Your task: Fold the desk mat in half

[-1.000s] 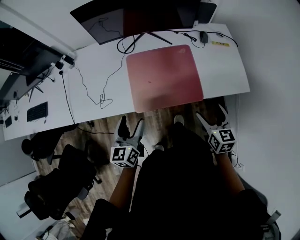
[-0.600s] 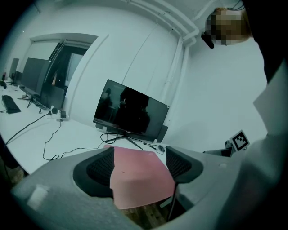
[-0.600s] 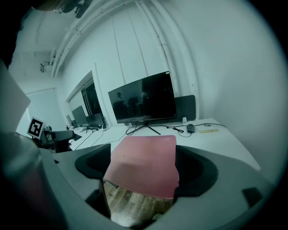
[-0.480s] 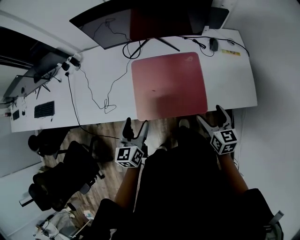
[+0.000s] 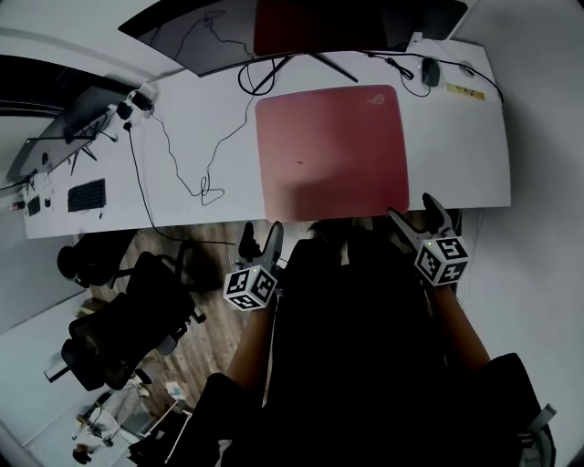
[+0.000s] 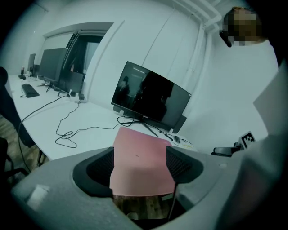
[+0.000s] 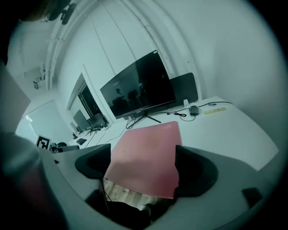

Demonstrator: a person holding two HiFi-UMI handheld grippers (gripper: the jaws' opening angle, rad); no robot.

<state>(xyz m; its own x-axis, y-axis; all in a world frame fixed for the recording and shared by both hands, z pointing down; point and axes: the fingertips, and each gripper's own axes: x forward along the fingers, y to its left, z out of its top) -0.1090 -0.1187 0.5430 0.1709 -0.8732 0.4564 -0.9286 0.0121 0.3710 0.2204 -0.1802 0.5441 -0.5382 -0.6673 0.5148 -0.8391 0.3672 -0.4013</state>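
Note:
A pink-red desk mat (image 5: 332, 150) lies flat and unfolded on the white desk (image 5: 201, 146), its near edge at the desk's front edge. The mat (image 6: 139, 157) also fills the gap between the jaws in the left gripper view and the mat (image 7: 146, 159) does the same in the right gripper view. My left gripper (image 5: 258, 239) hangs open just short of the mat's near left corner, over the floor. My right gripper (image 5: 417, 213) is open too, at the near right corner, not touching the mat.
A wide dark monitor (image 5: 310, 23) stands behind the mat on a tripod foot. Black cables (image 5: 196, 187) trail across the desk's left part, and a mouse (image 5: 430, 71) lies at the back right. Office chairs (image 5: 119, 328) stand on the wooden floor to the left.
Both grippers have moved forward to the desk's front edge, and the mat now sits closer in view. Neither gripper's jaws have changed.

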